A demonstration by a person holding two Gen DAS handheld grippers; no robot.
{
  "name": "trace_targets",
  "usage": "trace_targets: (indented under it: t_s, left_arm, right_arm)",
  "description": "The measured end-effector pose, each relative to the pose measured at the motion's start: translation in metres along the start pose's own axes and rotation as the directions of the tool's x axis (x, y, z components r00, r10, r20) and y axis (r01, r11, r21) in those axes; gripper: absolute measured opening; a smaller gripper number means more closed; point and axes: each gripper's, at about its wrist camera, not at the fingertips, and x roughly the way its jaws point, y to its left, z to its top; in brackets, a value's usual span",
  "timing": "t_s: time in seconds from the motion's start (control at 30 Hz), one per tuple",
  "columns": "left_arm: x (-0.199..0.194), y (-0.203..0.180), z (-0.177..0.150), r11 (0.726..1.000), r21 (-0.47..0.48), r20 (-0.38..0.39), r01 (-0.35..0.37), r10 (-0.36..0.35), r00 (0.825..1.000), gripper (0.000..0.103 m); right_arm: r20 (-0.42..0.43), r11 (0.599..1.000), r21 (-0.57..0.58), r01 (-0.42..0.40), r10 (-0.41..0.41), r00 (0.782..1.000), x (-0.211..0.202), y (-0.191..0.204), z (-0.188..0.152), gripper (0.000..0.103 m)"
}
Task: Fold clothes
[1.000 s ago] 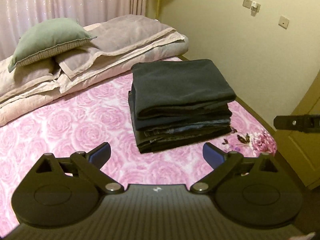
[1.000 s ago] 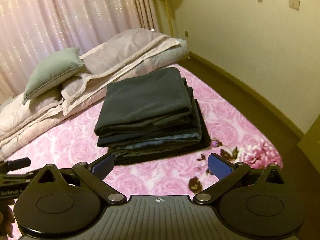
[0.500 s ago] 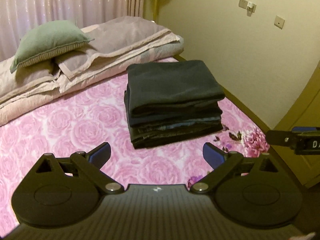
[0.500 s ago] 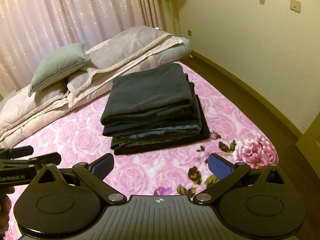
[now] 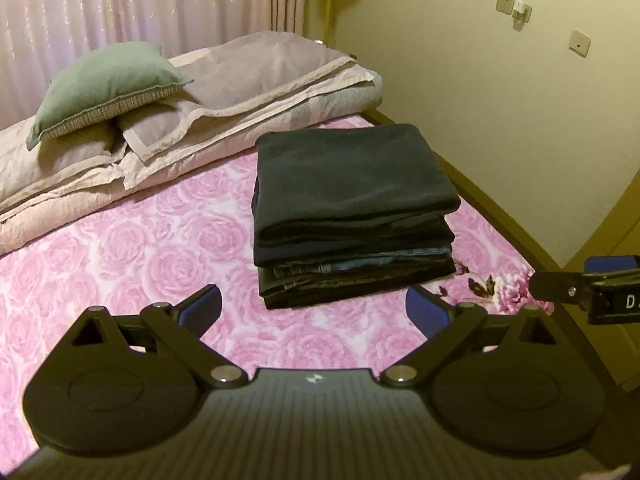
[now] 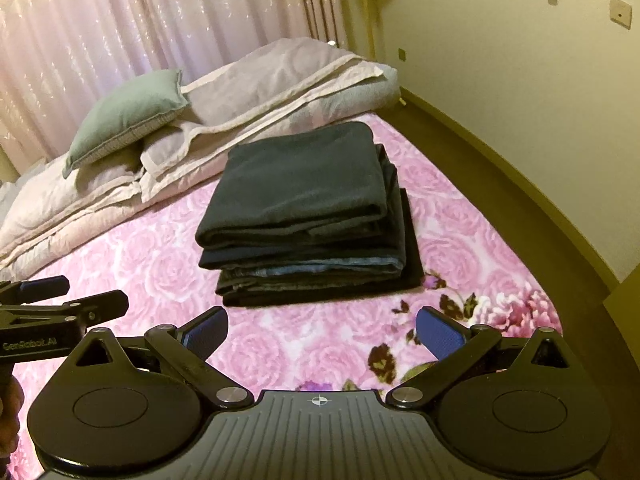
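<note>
Stack point(image 5: 352, 216) of dark folded clothes sits on the pink bed point(image 5: 120, 256), near its right edge, squared up; no loose garment in either view, so folding looks done or nearly so. Left gripper point(image 5: 312, 312) and right gripper point(image 6: 322, 332): jaws spread wide, empty, short of the stack. Pillow point(image 5: 104, 84) and quilt point(image 5: 248, 92) lie behind, apart. Nothing blocks access.

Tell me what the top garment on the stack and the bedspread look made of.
Top garment: probably soft knit or fleece; matte dark surface, thick rounded fold edges. Bedspread: likely plush or printed fleece; slightly fuzzy pink rose pattern, no sheen. Neither is certain from looks alone.
</note>
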Motion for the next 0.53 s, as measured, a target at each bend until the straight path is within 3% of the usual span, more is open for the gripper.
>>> trace_targets:
  t_s: [0.53]
  left_arm:
    - [0.017,-0.013,0.002,0.999,0.018,-0.021,-0.042,0.042,0.999,0.099]
  right_arm:
    - [-0.022,1.000,-0.017,-0.018,0.017,1.000,0.011,-0.008,0.006,0.103]
